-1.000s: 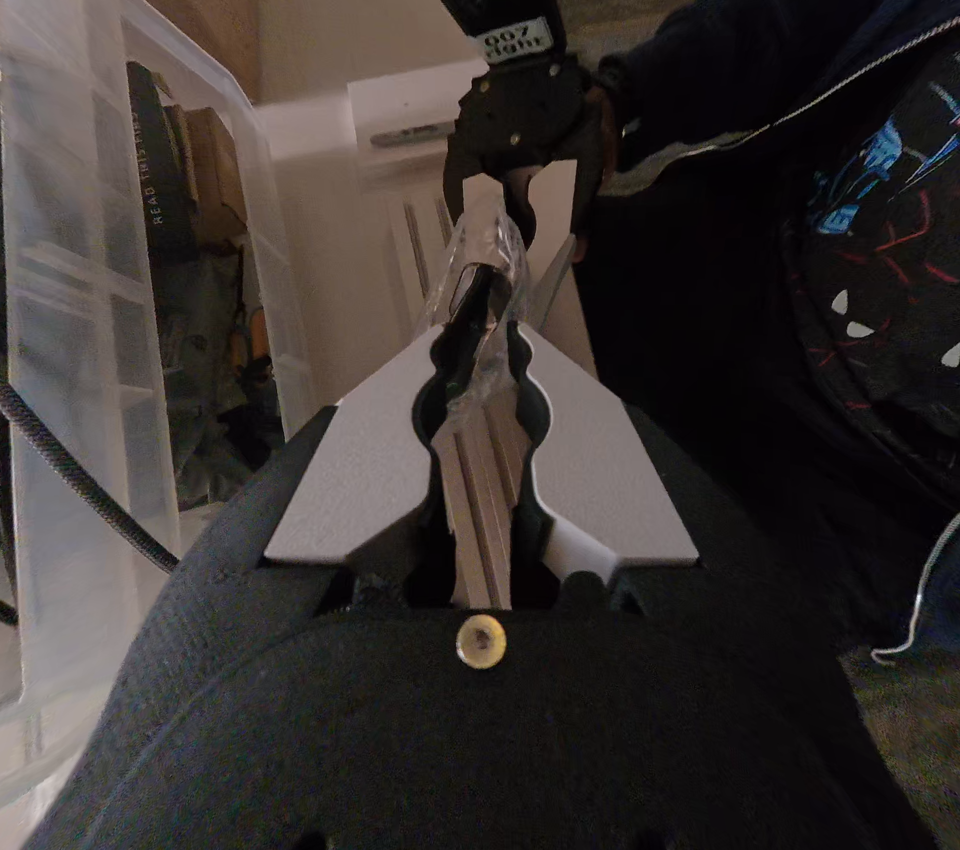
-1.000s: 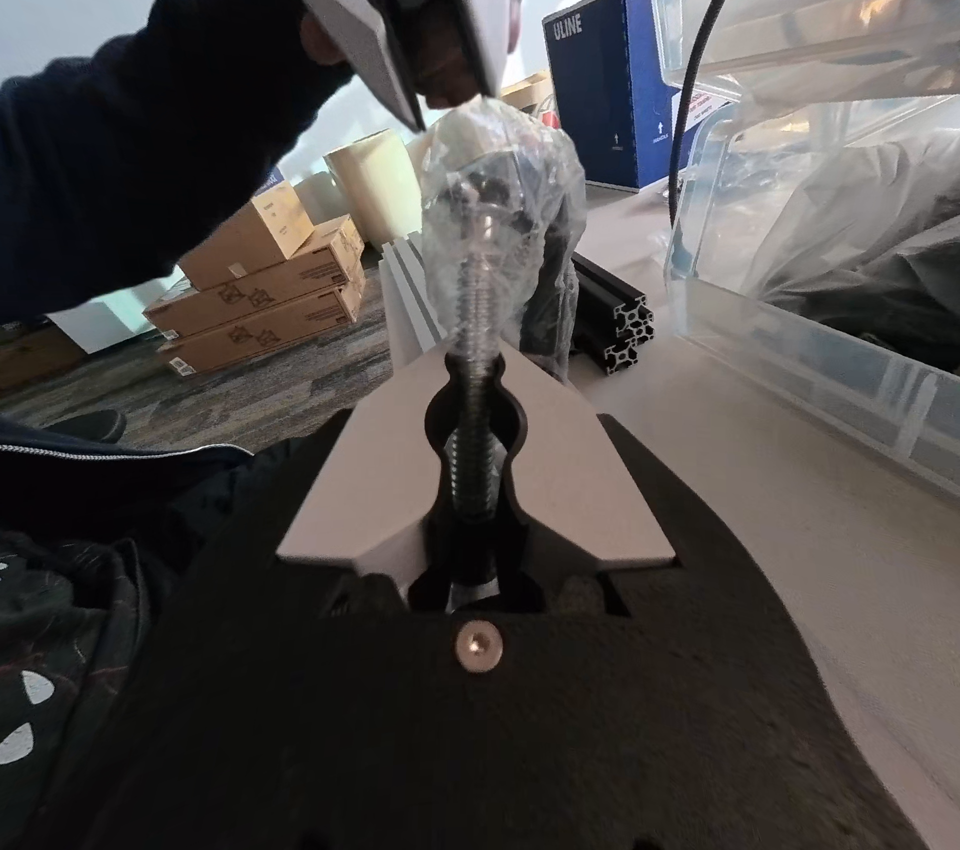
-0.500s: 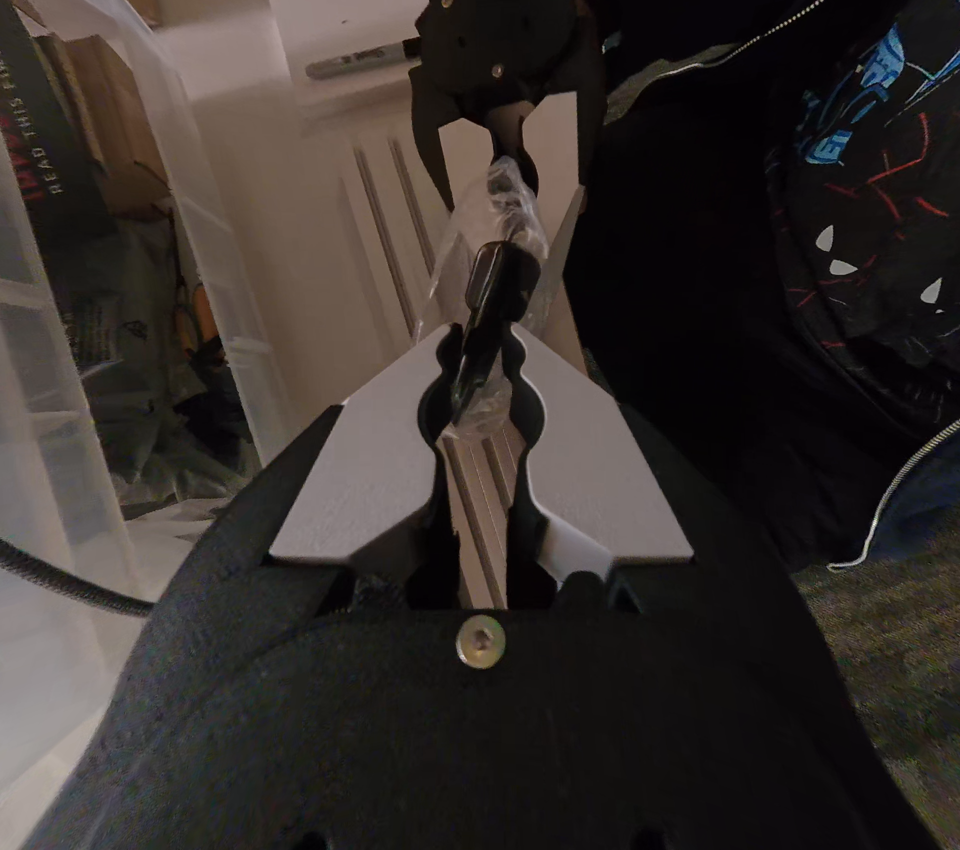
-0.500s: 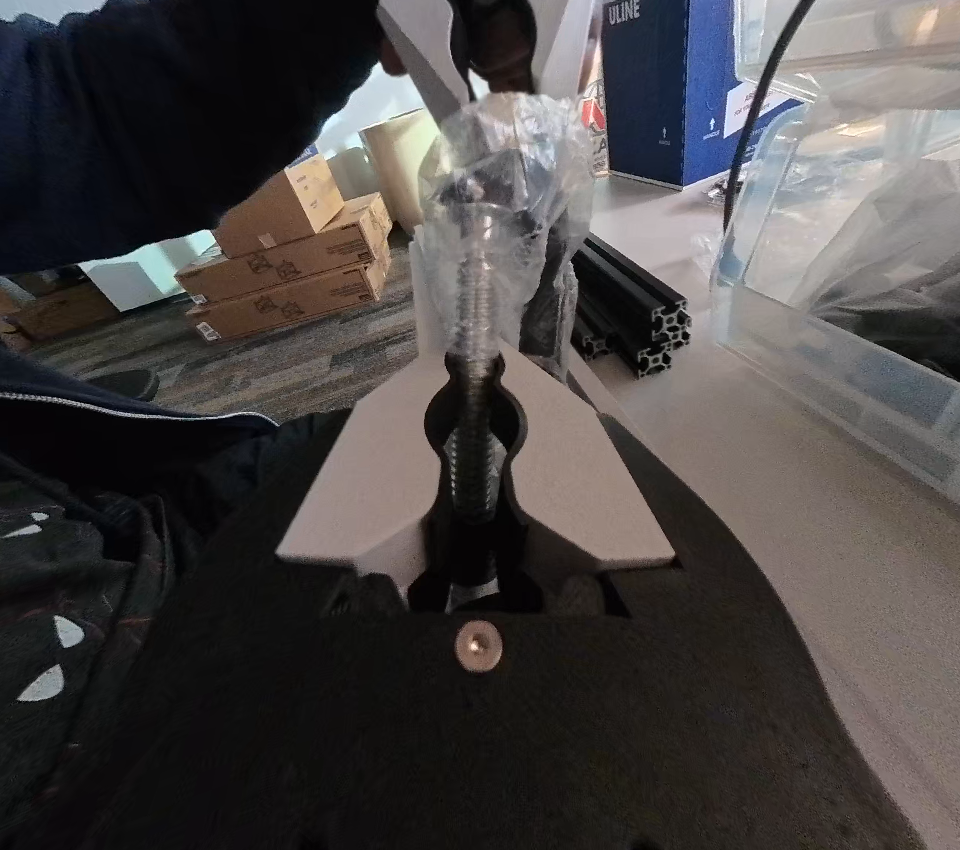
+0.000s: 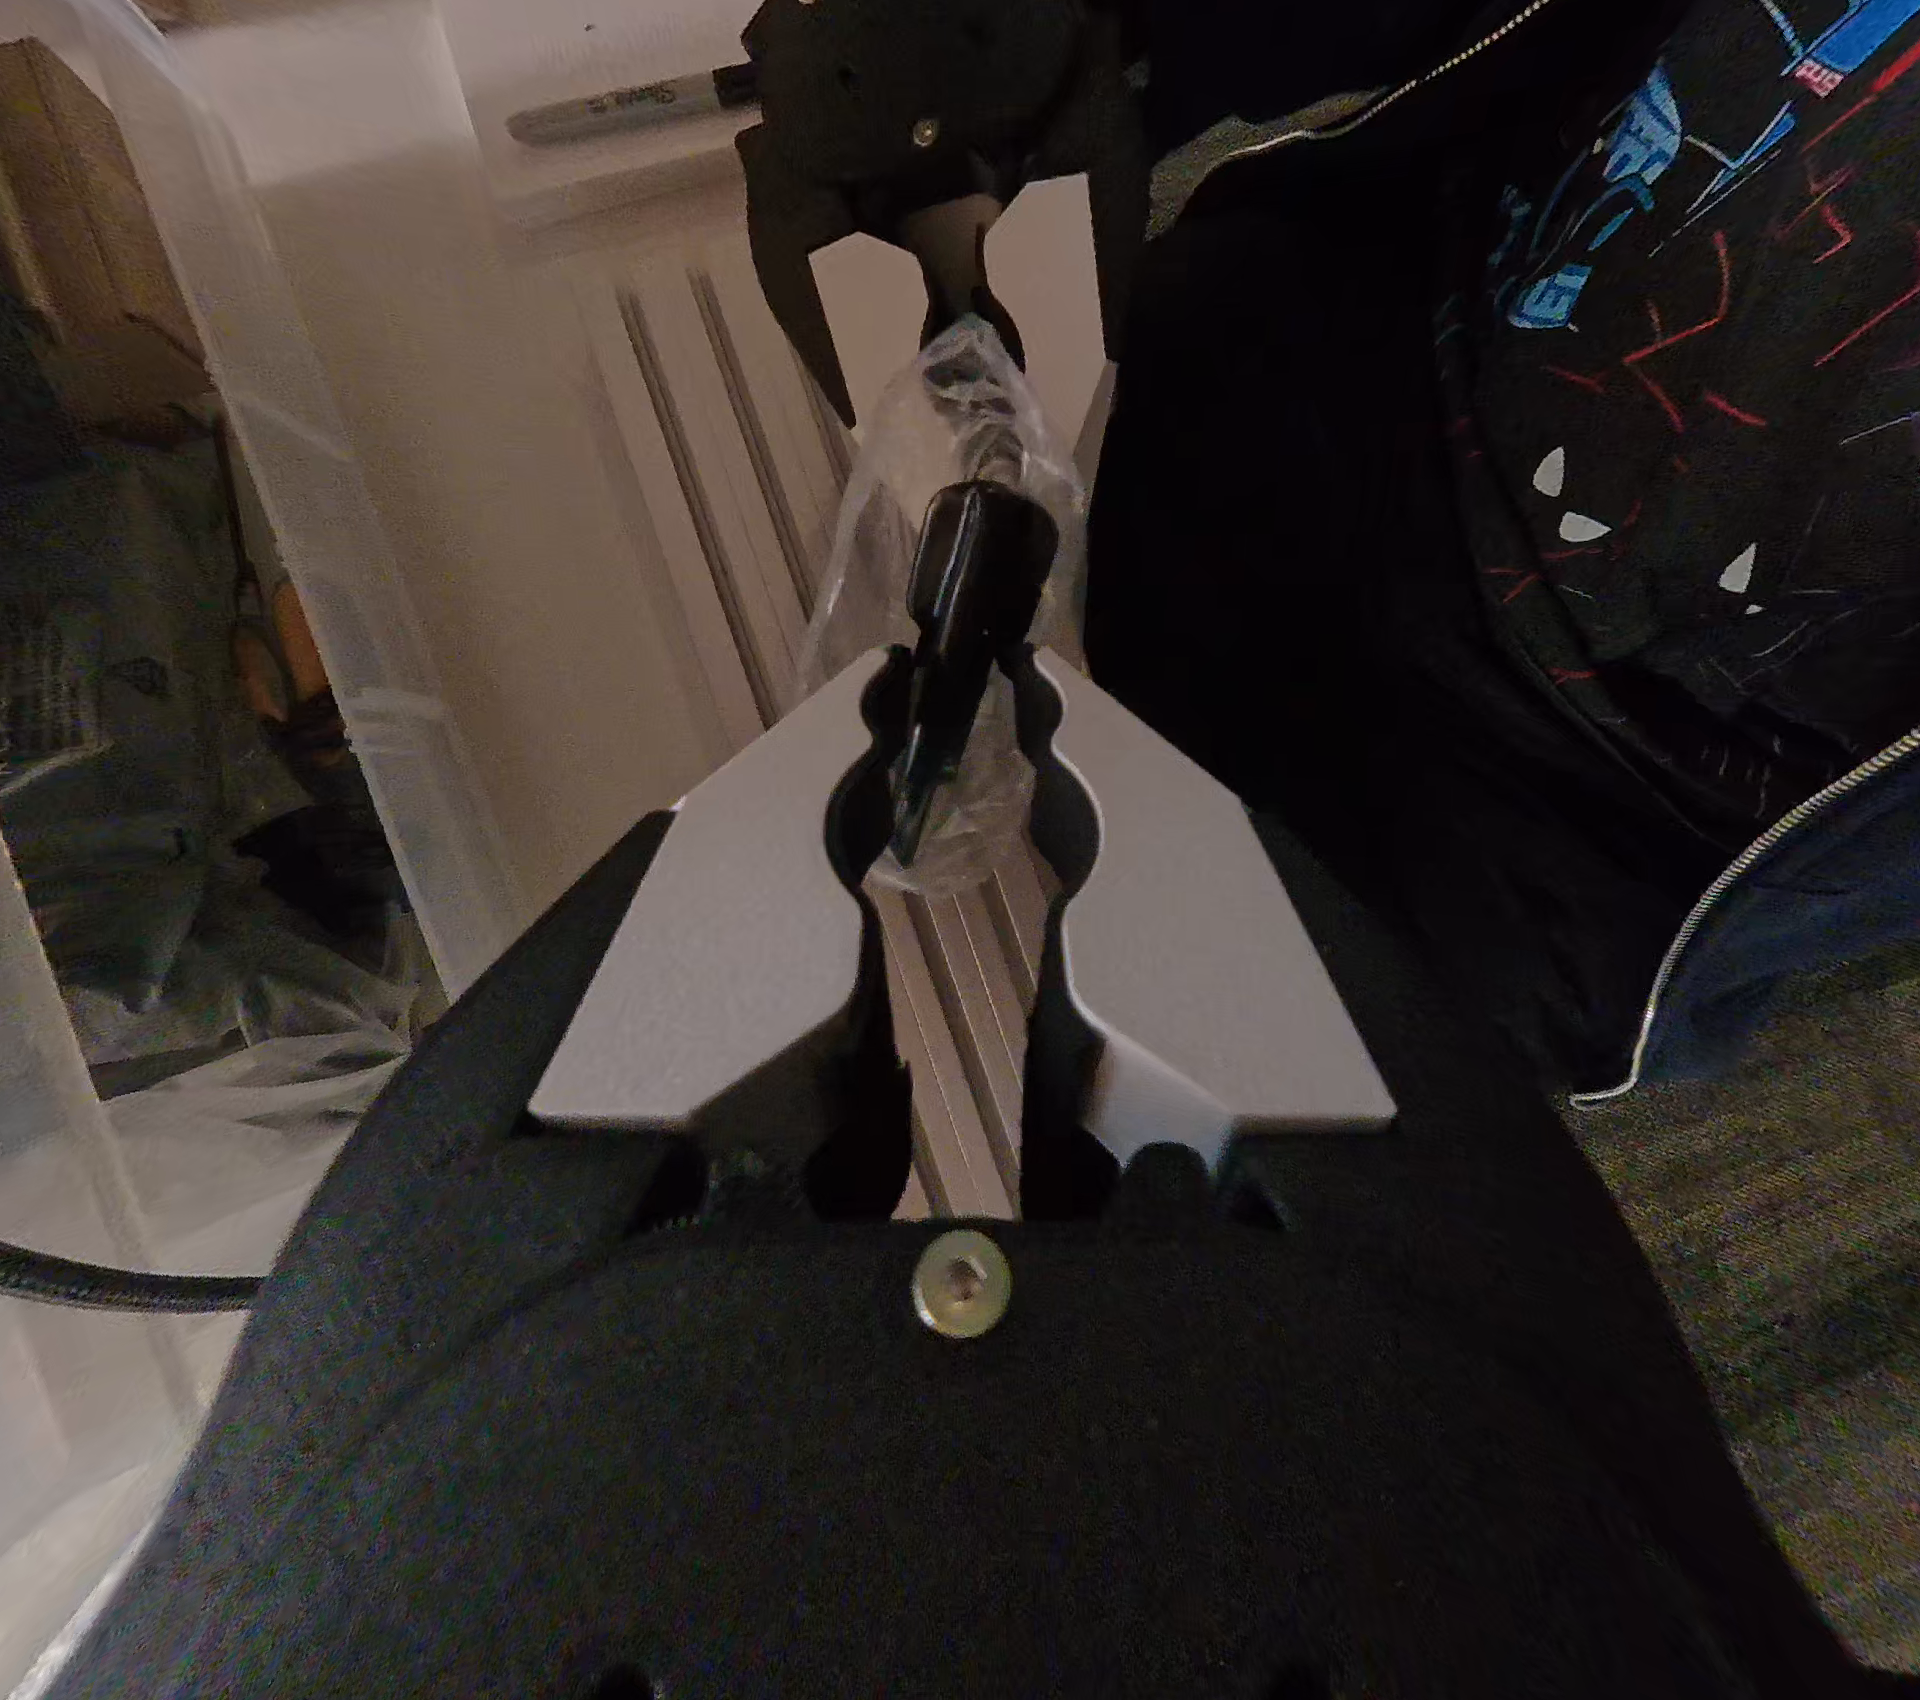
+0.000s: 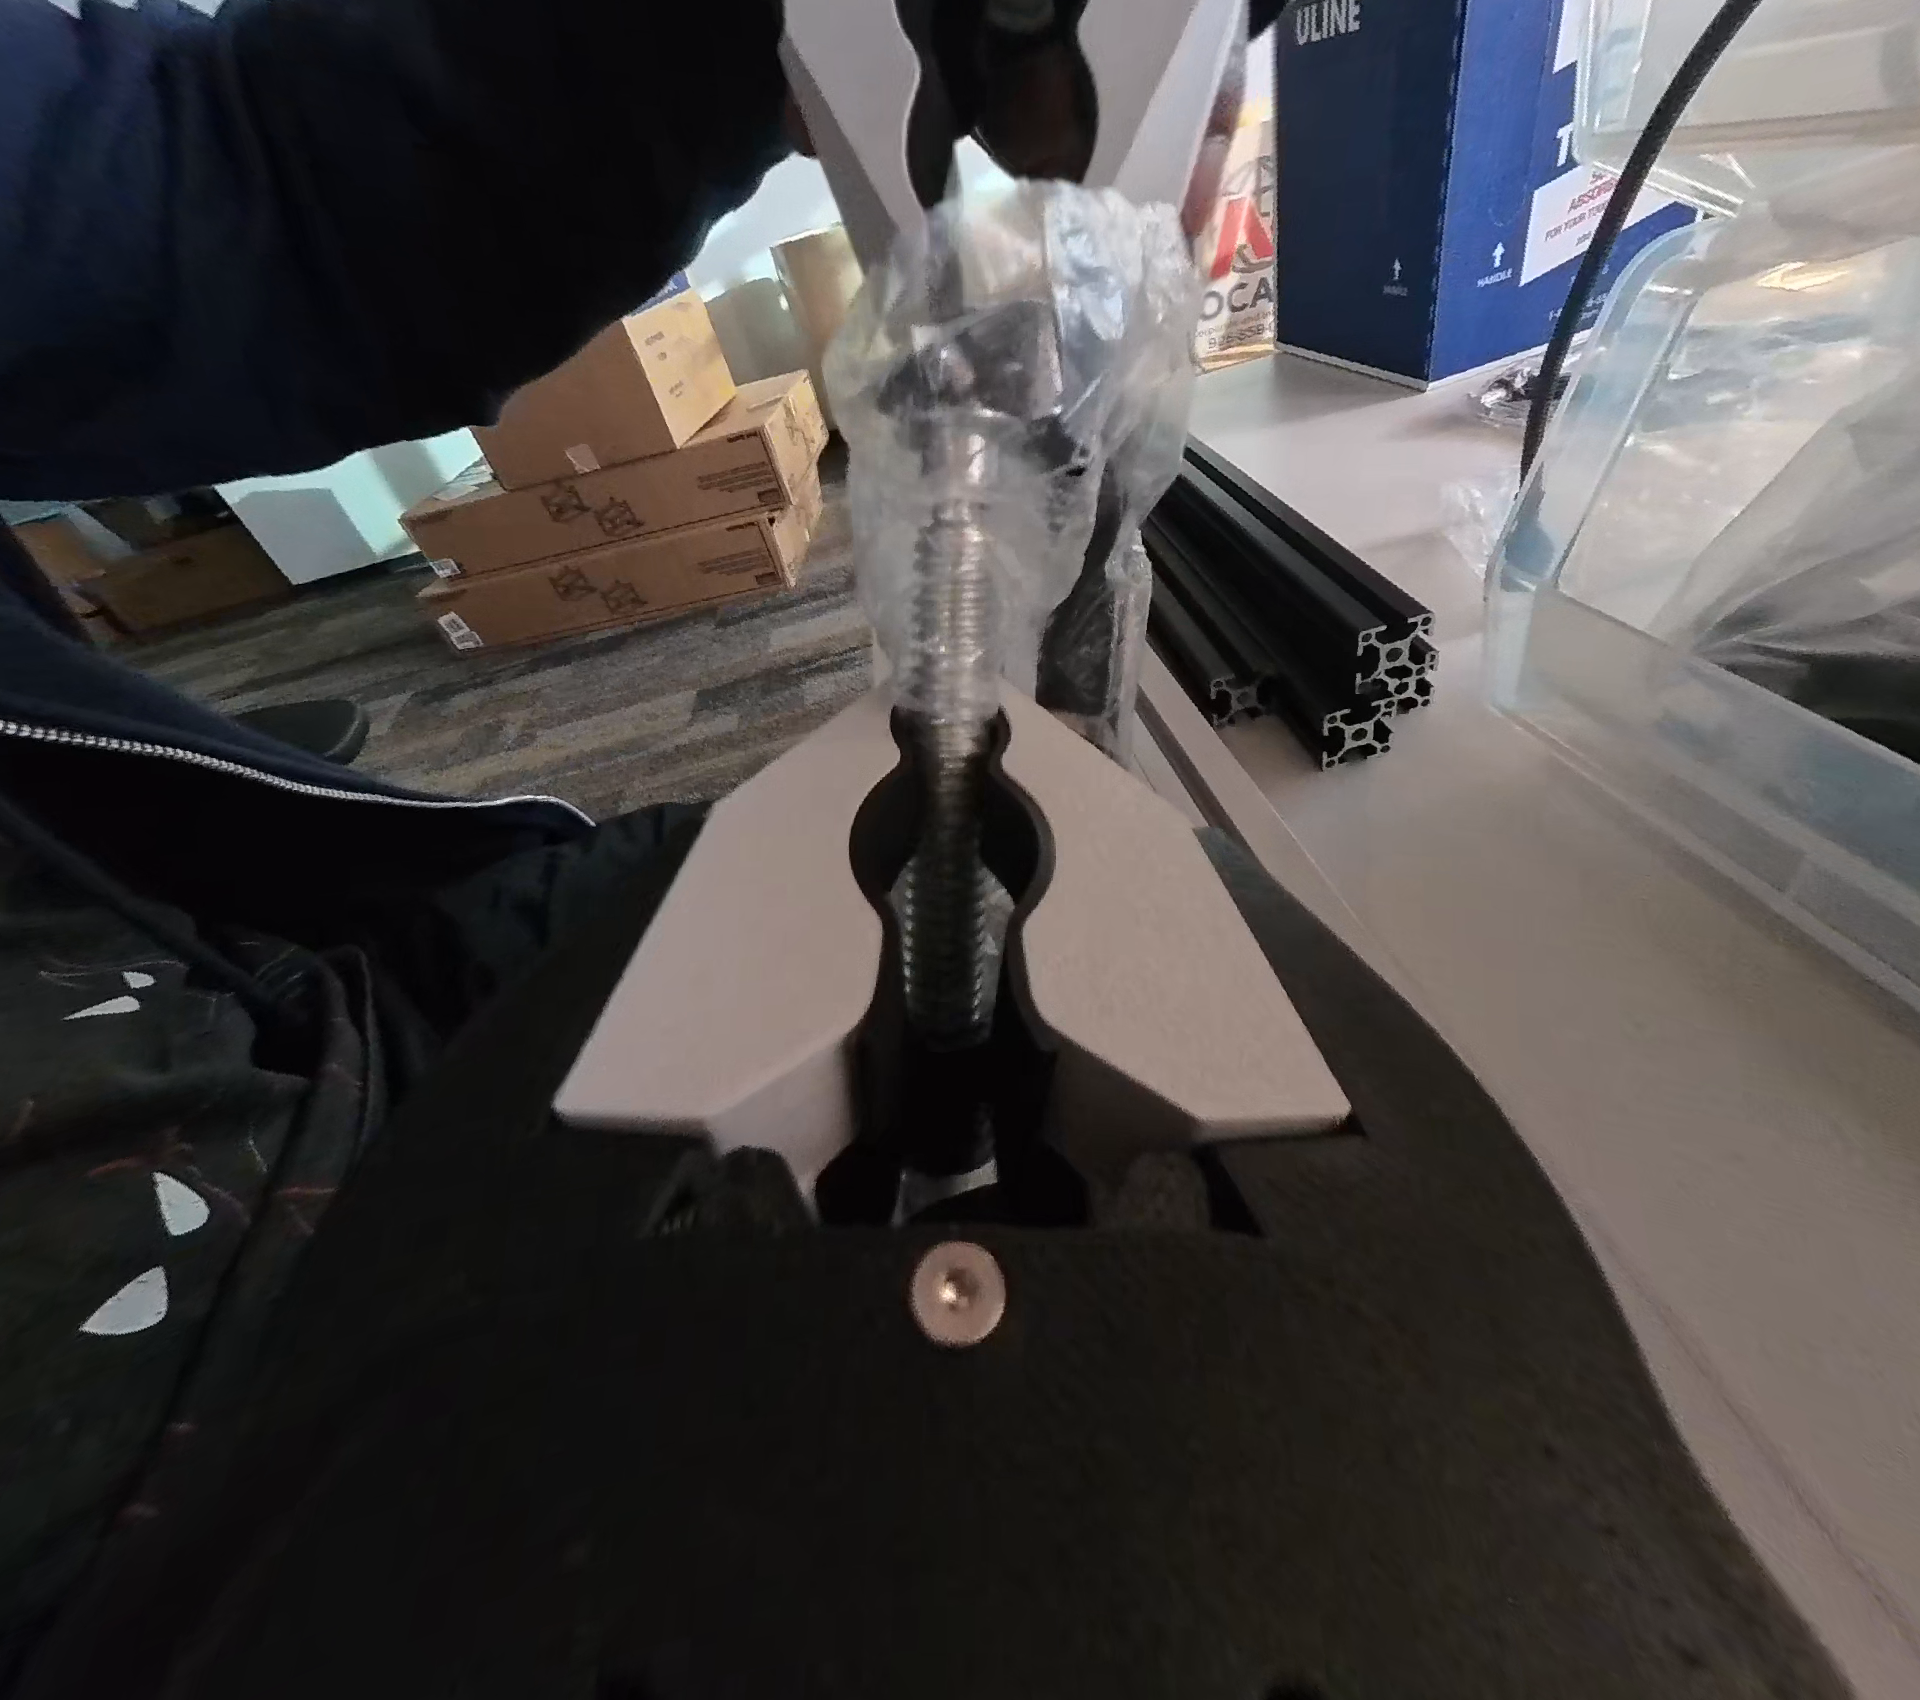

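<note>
Plastic-wrapped hardware (image 6: 997, 445) sits mid-frame, gripped at both ends — the right gripper (image 6: 951, 720) clenches its threaded bolt, the left gripper (image 5: 956, 674) its black handle. Since a second ago the pair has drawn closer. Black extrusions (image 6: 1299, 653) lie beyond.

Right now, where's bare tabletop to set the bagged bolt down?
Bare white tabletop lies between the black extrusions and the clear bin, running toward the right gripper. Behind, it is crowded by the blue box; the plastic bag hangs over the table edge.
</note>
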A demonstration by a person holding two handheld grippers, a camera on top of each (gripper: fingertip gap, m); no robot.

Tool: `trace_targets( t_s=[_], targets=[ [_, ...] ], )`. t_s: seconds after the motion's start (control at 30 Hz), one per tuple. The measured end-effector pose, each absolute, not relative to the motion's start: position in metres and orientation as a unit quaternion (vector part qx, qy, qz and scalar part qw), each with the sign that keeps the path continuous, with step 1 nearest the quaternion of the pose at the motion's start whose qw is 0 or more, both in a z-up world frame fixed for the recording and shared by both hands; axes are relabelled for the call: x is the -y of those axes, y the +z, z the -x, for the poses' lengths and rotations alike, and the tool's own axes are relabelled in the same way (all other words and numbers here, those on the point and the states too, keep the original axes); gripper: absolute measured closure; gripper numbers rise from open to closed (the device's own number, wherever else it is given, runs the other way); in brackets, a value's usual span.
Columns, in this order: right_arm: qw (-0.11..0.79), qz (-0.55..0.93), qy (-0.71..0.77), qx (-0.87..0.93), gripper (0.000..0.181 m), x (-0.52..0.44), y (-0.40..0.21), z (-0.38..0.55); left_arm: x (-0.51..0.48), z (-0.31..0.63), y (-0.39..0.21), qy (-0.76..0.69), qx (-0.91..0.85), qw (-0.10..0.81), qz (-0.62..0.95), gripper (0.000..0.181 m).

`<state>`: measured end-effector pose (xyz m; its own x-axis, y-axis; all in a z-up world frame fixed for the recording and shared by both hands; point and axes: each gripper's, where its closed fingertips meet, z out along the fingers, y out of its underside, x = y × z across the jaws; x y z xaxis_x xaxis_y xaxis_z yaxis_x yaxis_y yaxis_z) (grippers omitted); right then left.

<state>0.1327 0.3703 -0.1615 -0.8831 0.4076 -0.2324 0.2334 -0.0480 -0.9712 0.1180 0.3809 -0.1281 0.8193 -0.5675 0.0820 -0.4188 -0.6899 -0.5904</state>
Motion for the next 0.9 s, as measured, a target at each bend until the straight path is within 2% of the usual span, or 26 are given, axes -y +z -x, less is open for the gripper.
trace_targets(
  t_s=[0.53,0.9],
  targets=[
    [0.058,0.221,0.690,0.687,0.181,-0.368,-0.160,-0.137,-0.376,-0.124,-0.127,-0.143,-0.273,0.288,0.907,0.140],
    [0.051,0.206,0.699,0.683,0.180,-0.365,-0.155,-0.143,-0.375,-0.129,-0.134,-0.155,-0.272,0.276,0.909,0.151]
  ],
)
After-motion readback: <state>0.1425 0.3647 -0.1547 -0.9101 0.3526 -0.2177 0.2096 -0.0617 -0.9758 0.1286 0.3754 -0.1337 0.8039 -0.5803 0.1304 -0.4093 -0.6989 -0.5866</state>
